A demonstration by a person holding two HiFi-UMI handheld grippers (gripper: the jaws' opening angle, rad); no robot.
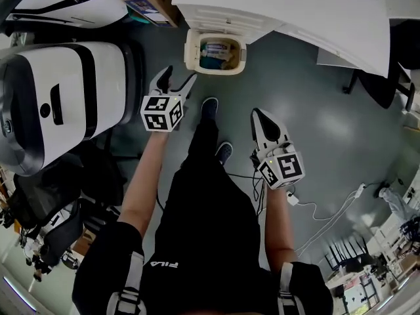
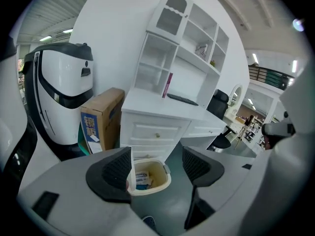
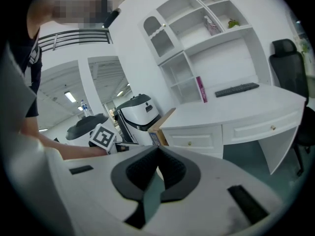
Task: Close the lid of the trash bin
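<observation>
Approach step: left gripper, jaws apart and empty, faced the open trash bin by the desk's edge. Right gripper was closed on nothing — the lid probably needed reaching next.

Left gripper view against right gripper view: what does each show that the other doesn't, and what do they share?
Only the left gripper view shows the trash bin, open with litter inside, framed between the apart jaws of the left hand-held gripper. Only the right gripper view shows the right hand-held gripper, jaws together with nothing between them, and the left one's marker cube. Both show the white desk, the cardboard box and the white-and-black machine.
</observation>
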